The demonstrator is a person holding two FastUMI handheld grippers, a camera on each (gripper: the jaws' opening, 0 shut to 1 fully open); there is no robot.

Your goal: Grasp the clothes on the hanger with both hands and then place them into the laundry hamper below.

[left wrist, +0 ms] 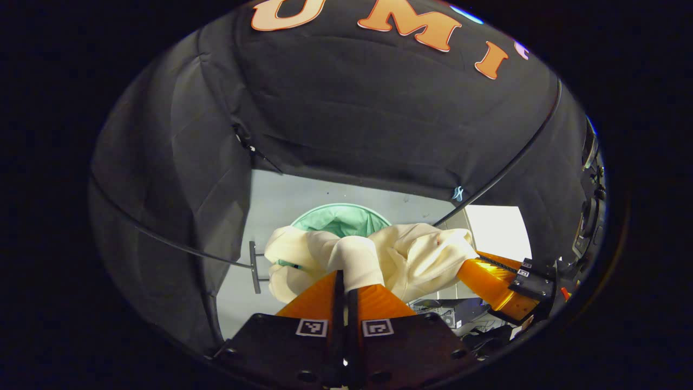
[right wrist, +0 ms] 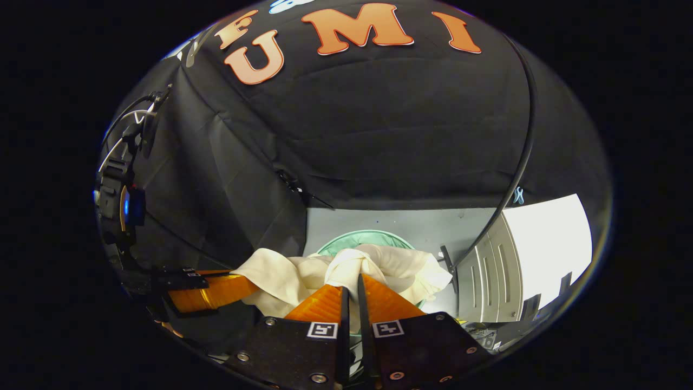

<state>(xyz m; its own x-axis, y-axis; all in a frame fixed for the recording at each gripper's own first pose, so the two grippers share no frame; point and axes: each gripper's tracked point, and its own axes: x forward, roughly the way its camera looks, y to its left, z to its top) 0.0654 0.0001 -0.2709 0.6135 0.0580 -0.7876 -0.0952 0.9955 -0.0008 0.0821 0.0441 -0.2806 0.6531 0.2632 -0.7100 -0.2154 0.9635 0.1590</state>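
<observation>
Both tools pinch the cream-white cotton garment [left wrist: 379, 254], which is stretched between them: the left tool [left wrist: 344, 279] and right tool [right wrist: 351, 281] are each nearly closed on a bunched fold. The round mint-green fabric hamper [left wrist: 341, 216] lies directly beyond and below their tips, about equally near both.

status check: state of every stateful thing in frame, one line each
left gripper: shut on the garment
right gripper: shut on the garment
garment: cream cloth, bunched, held up between both grippers, above the hamper
hamper: green, open at the top, on the floor; garment not yet in it
</observation>
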